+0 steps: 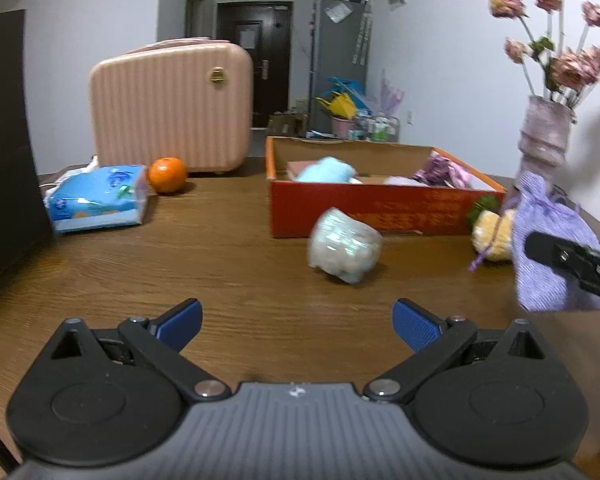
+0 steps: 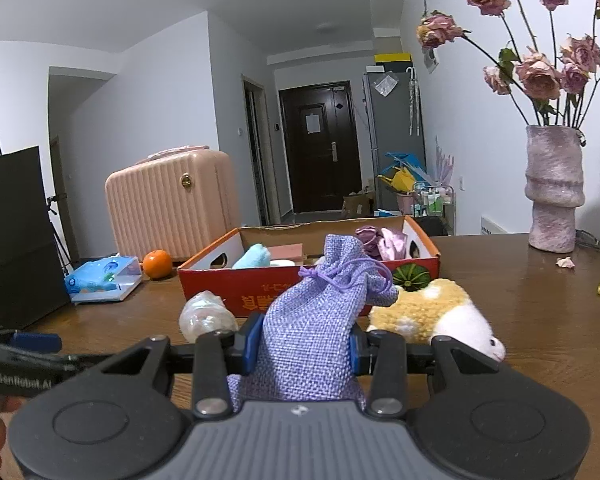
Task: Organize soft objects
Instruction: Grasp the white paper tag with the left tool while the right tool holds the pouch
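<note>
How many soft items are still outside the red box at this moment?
3. The purple pouch is clamped in the right gripper; the pale bundle and the yellow plush lie on the table by the box. Others may be hidden.

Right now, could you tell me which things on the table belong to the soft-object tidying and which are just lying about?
Job:
purple drawstring pouch, held in the right gripper
red box
yellow plush toy
pale crinkly bundle
left gripper, open

Lying about:
orange
tissue pack
pink case
flower vase
</note>
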The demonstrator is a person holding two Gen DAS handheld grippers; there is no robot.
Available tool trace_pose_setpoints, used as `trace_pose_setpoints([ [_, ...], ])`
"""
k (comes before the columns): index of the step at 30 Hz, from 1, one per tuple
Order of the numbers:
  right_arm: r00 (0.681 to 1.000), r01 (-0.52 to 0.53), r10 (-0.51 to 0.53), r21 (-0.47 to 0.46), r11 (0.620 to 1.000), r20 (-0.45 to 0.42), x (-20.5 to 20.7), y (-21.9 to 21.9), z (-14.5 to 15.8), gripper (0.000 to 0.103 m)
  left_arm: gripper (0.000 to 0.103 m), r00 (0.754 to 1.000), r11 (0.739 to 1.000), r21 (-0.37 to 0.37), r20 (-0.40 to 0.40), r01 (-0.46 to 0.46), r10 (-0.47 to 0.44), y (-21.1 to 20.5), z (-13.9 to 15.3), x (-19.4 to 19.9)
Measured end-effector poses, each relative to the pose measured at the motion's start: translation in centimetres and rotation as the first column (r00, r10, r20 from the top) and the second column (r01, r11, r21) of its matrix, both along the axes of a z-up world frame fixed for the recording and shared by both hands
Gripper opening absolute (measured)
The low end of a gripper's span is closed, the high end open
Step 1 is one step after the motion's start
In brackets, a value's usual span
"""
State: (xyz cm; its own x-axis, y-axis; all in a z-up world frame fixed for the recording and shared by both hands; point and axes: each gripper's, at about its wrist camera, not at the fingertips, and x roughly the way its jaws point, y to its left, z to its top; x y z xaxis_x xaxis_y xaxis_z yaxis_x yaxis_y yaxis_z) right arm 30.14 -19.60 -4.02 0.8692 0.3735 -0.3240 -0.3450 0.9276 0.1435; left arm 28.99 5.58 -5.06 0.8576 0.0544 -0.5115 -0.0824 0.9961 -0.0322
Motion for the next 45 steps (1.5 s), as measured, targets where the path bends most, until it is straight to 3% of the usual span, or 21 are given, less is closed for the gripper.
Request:
trace_pose_setpoints([
  [16,1.0,0.02,-0.02,0.012,1.0,0.008,-1.7,-2.2,-0.2,0.04,0.102,0.992,0.994,0.045,-0.086,0.098,-0.093,-5.8,-1.9,-1.5],
  [21,1.0,0.015,-0.015,0.007,1.0,0.005,-1.9,-2.2,-0.3,0.04,0.089,0.99,0.993,0.052,-0.102,0.105,-0.099,-6.4,-2.2,-1.6],
  [34,1.0,0.006,-0.006,-0.006,1.0,-0.003,-1.9,-1.9,-0.5,0.04,0.025,0.976,0.986,0.02,-0.148,0.163,-0.158,-6.9,-2.8,-1.2],
  [45,1.0,0.001,-0.001,-0.016,1.0,-0.01,-1.7,-1.6,-0.6,0.04,0.02,0.972,0.981,0.002,-0.136,0.192,-0.19,-6.9,-2.7,-1.5],
])
